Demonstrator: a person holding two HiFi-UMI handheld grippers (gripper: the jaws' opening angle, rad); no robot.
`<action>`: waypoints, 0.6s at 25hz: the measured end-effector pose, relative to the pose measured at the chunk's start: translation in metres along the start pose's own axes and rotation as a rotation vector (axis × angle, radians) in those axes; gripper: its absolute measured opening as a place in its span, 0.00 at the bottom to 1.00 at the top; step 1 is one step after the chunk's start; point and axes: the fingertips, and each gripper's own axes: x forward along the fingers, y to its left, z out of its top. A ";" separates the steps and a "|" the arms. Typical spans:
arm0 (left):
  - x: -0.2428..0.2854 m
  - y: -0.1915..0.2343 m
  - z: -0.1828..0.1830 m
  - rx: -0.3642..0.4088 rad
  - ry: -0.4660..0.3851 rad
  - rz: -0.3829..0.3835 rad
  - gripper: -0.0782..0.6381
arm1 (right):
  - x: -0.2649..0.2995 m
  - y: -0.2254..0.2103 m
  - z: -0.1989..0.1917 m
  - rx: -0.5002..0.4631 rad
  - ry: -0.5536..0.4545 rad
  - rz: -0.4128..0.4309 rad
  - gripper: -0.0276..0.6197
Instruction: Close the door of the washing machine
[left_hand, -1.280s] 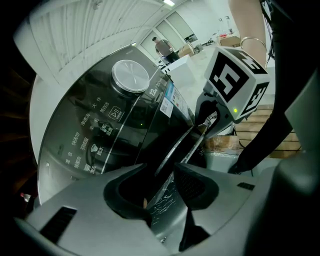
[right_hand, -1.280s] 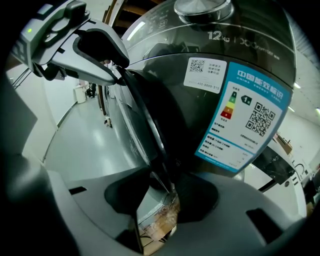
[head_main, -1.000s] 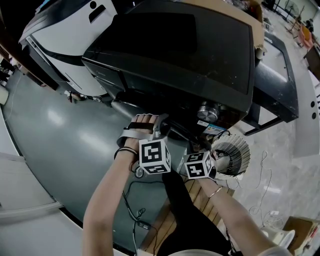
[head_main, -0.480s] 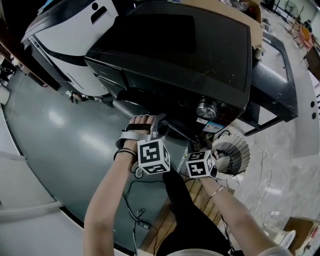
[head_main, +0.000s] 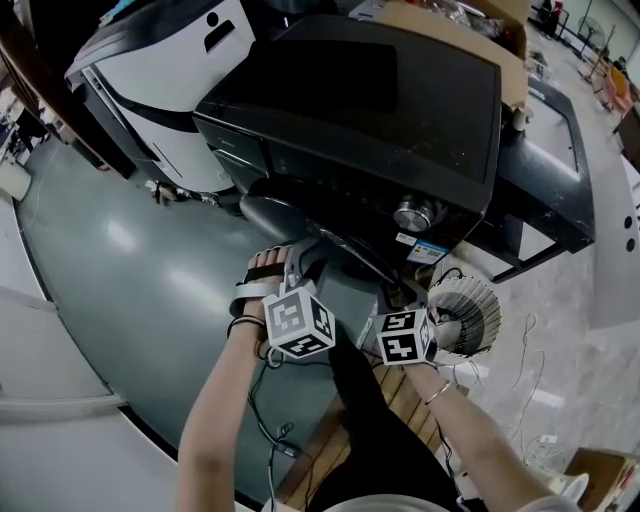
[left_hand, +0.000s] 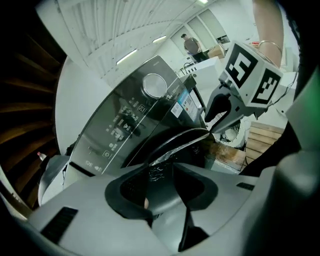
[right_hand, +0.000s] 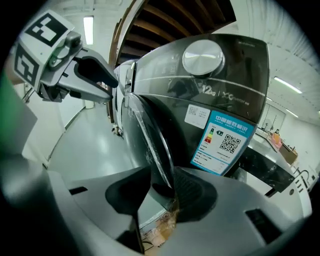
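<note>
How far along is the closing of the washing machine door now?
Done: both grippers are at the door, which stands ajar from the washing machine. In hand: the left gripper and right gripper straddle its rim; their jaws have just been closing. Left: swing it shut.

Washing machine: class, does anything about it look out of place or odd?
The door stands ajar, swung out from the front of the washing machine rather than shut flush.
</note>
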 end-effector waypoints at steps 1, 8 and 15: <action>-0.007 -0.001 -0.002 -0.030 0.003 0.014 0.34 | -0.006 0.002 0.002 0.006 -0.013 0.009 0.27; -0.063 -0.013 -0.019 -0.272 0.015 0.099 0.28 | -0.054 0.032 0.016 0.023 -0.086 0.089 0.25; -0.128 -0.027 -0.038 -0.450 0.021 0.191 0.23 | -0.105 0.075 0.031 -0.025 -0.173 0.193 0.23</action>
